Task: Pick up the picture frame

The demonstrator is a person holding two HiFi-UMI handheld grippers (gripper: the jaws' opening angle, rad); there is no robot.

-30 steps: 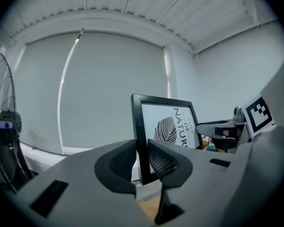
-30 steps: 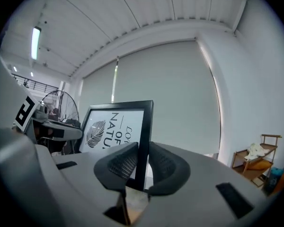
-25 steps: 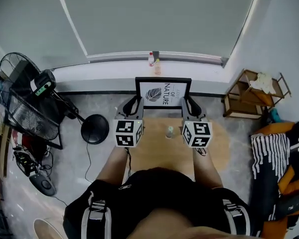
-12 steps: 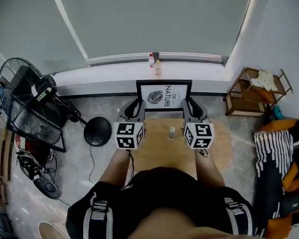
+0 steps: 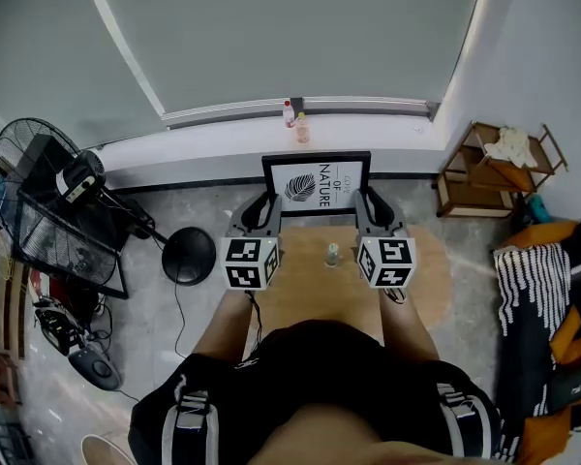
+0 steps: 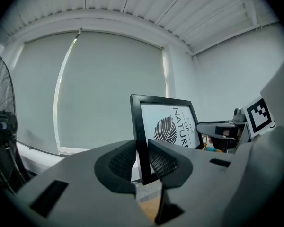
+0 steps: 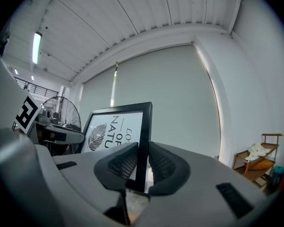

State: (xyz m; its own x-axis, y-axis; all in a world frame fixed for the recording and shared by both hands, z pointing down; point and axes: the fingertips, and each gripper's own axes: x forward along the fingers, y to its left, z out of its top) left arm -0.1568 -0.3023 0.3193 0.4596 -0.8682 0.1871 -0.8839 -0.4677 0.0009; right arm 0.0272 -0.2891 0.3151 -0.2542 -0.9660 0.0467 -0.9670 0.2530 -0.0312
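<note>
Black-edged and upright, the picture frame sits just above the centre of the head view, its printed face with a leaf and lettering turned toward me. I hold it by both side rails. My left gripper has its jaws closed narrowly on the left rail near the lower corner, the ribbed pads pressing the black moulding from front and back. My right gripper does the same on the right rail, at about the same height.

Both forearms run up from the lower centre of the picture, roughly parallel and a frame's width apart. The grippers point away from my body toward the window blind, close to level. The marker cubes face up at me, side by side.

In the left gripper view the frame's lower corner shows past my jaws with grey floor behind it and a strip of wood lower down. In the head view the frame's bottom edge lies just above the far rim of the round wooden table, where a small bottle stands between my two grippers. A black fan stands at the left, a wooden shelf at the right.
</note>
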